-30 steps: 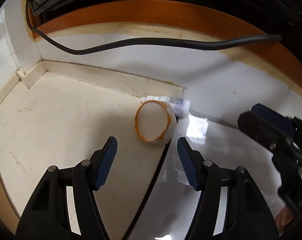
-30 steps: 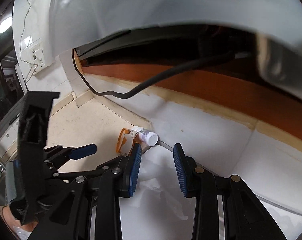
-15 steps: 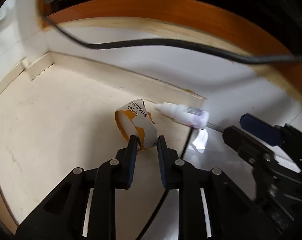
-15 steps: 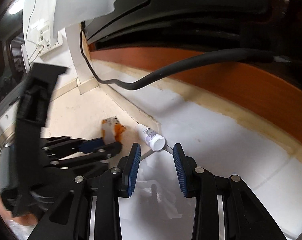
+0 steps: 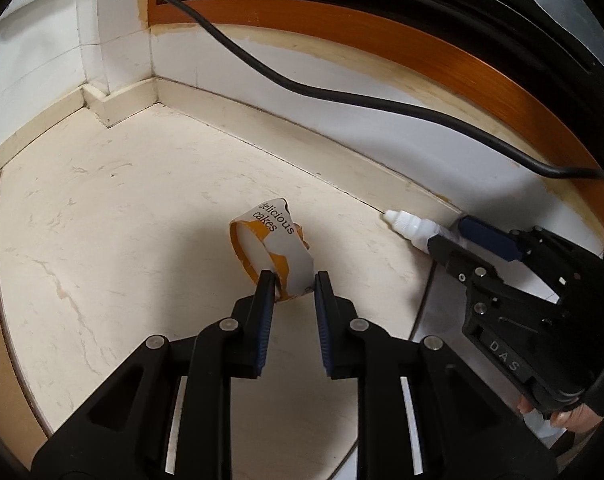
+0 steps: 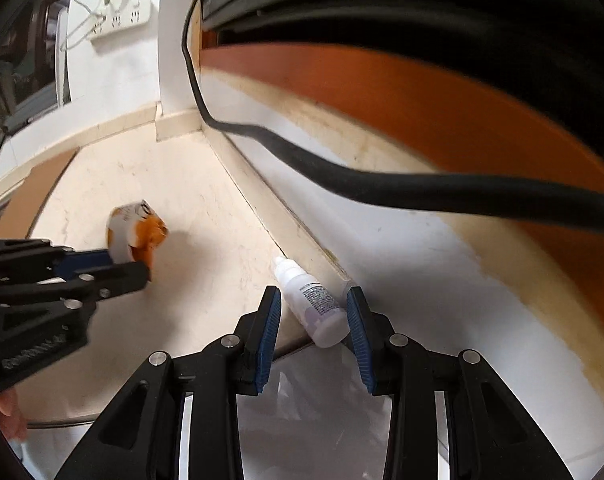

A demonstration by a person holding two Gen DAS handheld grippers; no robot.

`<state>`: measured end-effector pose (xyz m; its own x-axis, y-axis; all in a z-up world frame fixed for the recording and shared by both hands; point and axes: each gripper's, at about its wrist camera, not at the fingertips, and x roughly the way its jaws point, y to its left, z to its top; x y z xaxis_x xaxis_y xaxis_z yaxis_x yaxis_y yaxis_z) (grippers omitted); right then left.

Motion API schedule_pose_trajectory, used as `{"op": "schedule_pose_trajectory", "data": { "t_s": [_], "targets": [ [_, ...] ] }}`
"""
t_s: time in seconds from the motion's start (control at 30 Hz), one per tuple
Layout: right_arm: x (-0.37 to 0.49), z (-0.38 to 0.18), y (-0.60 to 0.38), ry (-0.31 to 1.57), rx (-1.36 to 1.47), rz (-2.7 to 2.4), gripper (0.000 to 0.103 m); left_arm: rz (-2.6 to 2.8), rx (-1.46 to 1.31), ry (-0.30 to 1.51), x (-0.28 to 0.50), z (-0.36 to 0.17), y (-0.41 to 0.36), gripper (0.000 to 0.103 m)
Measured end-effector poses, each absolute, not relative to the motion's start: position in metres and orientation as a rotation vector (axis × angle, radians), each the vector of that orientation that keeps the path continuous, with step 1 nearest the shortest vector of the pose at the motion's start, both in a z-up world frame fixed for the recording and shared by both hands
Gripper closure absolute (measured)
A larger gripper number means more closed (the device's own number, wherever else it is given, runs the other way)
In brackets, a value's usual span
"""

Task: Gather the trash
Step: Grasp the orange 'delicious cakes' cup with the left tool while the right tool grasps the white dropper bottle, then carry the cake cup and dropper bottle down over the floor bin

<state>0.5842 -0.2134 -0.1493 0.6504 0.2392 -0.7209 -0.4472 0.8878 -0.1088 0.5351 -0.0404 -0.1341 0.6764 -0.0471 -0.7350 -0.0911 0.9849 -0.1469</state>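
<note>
A crushed orange and white paper cake cup (image 5: 276, 246) printed "delicious cakes" is pinched between the blue pads of my left gripper (image 5: 293, 285), lifted off the cream floor. It also shows in the right wrist view (image 6: 136, 236) at the left gripper's tip. A small white dropper bottle (image 6: 314, 304) lies on the floor against the skirting. My right gripper (image 6: 313, 300) is open with its fingers on either side of the bottle, not touching it. The bottle's tip (image 5: 406, 224) shows in the left wrist view, with the right gripper (image 5: 458, 240) over its body.
A thick black cable (image 5: 342, 96) runs along the white wall above the skirting (image 5: 302, 140). An orange wooden band (image 6: 422, 92) and dark furniture overhang above. A power strip (image 6: 118, 20) hangs on the far wall. The floor corner (image 5: 102, 108) lies to the left.
My left gripper closed on the cake cup and drew it left, away from the bottle. My right gripper moved forward until its fingers straddle the dropper bottle.
</note>
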Motion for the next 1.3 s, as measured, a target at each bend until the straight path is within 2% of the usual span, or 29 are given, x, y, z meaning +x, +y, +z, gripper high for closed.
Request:
{"op": "schedule_pose_trajectory", "data": {
  "t_s": [0.1,0.33,0.47,0.8,1.1,1.3],
  "targets": [
    [0.587,-0.154,-0.204,0.778,-0.332,0.42,0.065,0.024,-0.181,0.829,0.532,-0.125,-0.036,0.086],
    [0.595,-0.163,-0.198,0.837,-0.328,0.481,0.065,0.025,-0.191,0.839,0.531,-0.123,-0.034,0.086],
    [0.599,-0.167,-0.19,0.857,-0.33,0.481,0.079,0.02,-0.188,0.845,0.533,-0.123,-0.035,0.086],
    [0.577,-0.16,-0.19,0.907,-0.23,0.383,0.079,-0.033,-0.177,0.865,0.493,-0.102,-0.047,0.086],
    [0.46,-0.111,-0.184,0.884,-0.066,0.409,0.079,-0.12,-0.224,0.871,0.376,-0.068,-0.049,0.086],
    [0.363,-0.085,-0.164,0.837,-0.026,0.442,0.079,-0.162,-0.237,0.884,0.281,-0.065,-0.033,0.086]
  ]
}}
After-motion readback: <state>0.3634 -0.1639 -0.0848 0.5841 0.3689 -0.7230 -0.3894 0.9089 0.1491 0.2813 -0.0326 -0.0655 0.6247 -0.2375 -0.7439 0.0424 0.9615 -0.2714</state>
